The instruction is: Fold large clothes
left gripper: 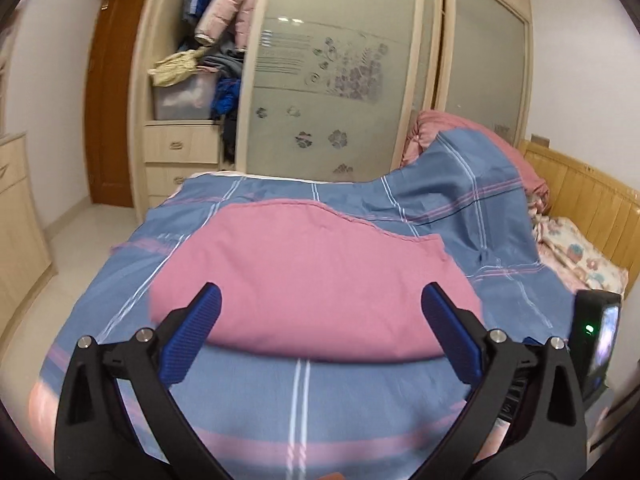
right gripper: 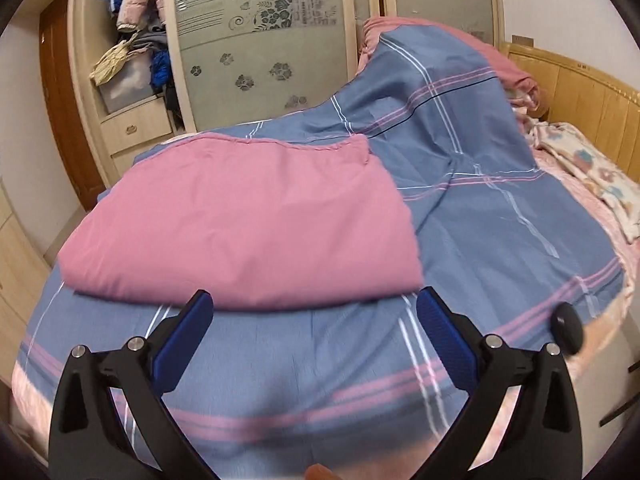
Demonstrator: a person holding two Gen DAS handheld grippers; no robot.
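Note:
A large cover lies over the bed: blue with pink and white stripes (left gripper: pixel 304 400) on one side, plain pink on the other. A pink flap (left gripper: pixel 304 276) is folded back over the blue and shows in the right wrist view too (right gripper: pixel 240 220). My left gripper (left gripper: pixel 320 300) is open and empty, its blue pads either side of the flap's near fold, above it. My right gripper (right gripper: pixel 314 304) is open and empty just short of the flap's near edge, over the blue cloth (right gripper: pixel 304 368).
A heap of blue and pink bedding (right gripper: pixel 432 80) rises at the far right, by a wooden headboard (right gripper: pixel 580 92) and a floral sheet (right gripper: pixel 592 176). Behind the bed stands a wardrobe (left gripper: pixel 332 80) with an open section stuffed with clothes (left gripper: pixel 216 20). The other gripper's body (left gripper: pixel 596 332) shows at right.

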